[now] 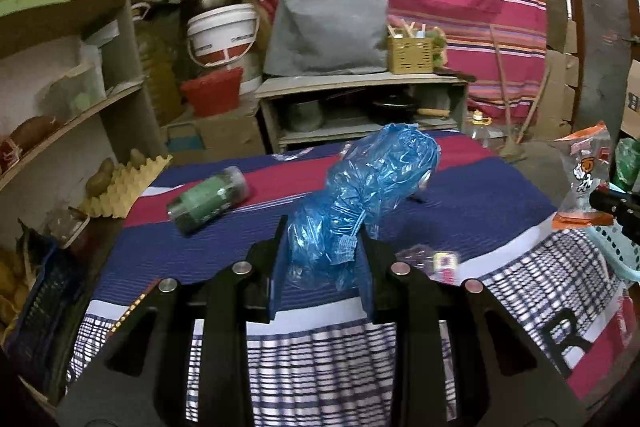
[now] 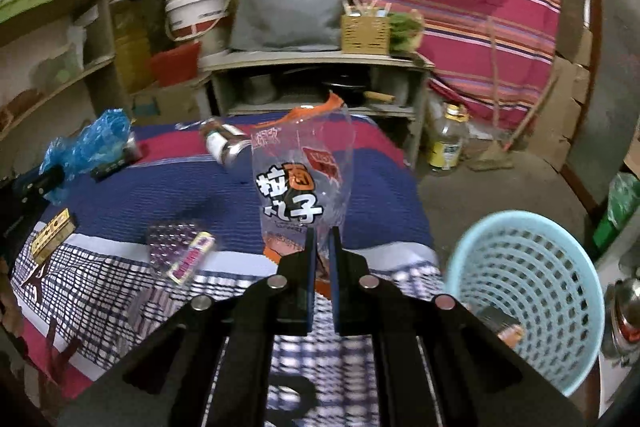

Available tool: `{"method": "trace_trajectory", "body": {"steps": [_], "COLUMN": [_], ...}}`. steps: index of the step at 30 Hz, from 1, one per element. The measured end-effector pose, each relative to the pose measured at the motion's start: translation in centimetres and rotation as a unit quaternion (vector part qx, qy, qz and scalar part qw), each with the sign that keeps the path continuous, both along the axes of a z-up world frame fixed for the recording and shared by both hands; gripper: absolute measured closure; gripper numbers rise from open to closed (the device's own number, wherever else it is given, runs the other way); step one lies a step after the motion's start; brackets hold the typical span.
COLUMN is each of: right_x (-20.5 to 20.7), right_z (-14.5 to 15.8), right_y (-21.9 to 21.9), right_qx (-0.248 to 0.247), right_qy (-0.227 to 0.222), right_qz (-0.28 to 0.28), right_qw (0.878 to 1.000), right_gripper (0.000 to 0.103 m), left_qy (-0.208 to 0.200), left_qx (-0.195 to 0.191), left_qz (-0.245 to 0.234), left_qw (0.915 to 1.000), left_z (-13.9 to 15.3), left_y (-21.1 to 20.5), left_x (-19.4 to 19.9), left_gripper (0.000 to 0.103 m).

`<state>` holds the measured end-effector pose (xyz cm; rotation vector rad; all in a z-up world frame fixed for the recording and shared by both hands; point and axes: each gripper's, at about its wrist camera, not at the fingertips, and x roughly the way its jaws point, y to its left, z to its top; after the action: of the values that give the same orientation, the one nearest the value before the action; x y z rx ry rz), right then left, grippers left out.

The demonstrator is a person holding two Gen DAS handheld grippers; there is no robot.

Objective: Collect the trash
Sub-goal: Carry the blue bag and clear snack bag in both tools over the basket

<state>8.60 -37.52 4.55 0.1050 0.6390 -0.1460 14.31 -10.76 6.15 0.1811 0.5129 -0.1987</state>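
Above the striped bedcloth, left gripper clamps a crumpled blue plastic bag; right gripper, nearly closed, pinches a clear snack wrapper beside the pale-blue basket.

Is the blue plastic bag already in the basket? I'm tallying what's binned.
No: the blue plastic bag is clamped in the left gripper above the table, while the light-blue basket stands apart.

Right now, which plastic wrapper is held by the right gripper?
The clear snack wrapper with orange edges, pinched by the right gripper; the blue plastic bag is in the left gripper.
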Motion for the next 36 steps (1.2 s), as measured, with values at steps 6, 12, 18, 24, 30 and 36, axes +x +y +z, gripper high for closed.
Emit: {"method": "trace_trajectory", "body": {"steps": [6, 12, 18, 24, 30, 36], "right_x": [-3.2, -5.4, -6.7, -8.6, -9.8, -10.3], "right_z": [0.2, 0.4, 0.2, -0.7, -1.4, -2.9], "right_y": [-3.5, -6.9, -9.8, -13.4, -16.2, -18.1], "right_qx": [0.009, 0.014, 0.017, 0.031, 0.037, 0.046], "right_qy": [-0.013, -0.021, -0.029, -0.033, -0.036, -0.031], "right_qz": [-0.027, -0.057, -0.082, -0.126, -0.158, -0.178], "right_qw": [1.000, 0.998, 0.996, 0.991, 0.986, 0.982], "right_gripper": [0.097, 0.097, 0.097, 0.097, 0.097, 0.097], "left_qy": [-0.005, -0.010, -0.009, 0.004, 0.002, 0.001], "left_qx": [-0.006, -0.007, -0.012, -0.024, -0.008, 0.006], "left_qz": [-0.020, -0.047, -0.077, -0.112, -0.162, -0.206], "left_qw": [0.9998, 0.9988, 0.9969, 0.9934, 0.9867, 0.9785], "left_z": [0.5, 0.4, 0.1, -0.9, -2.0, -3.2], "left_y": [-3.4, -7.3, -11.2, -15.1, -20.9, -25.9], "left_x": [-1.8, -3.5, -4.4, -4.4, -5.0, -5.7], "left_gripper": [0.074, 0.074, 0.074, 0.074, 0.074, 0.074]}}
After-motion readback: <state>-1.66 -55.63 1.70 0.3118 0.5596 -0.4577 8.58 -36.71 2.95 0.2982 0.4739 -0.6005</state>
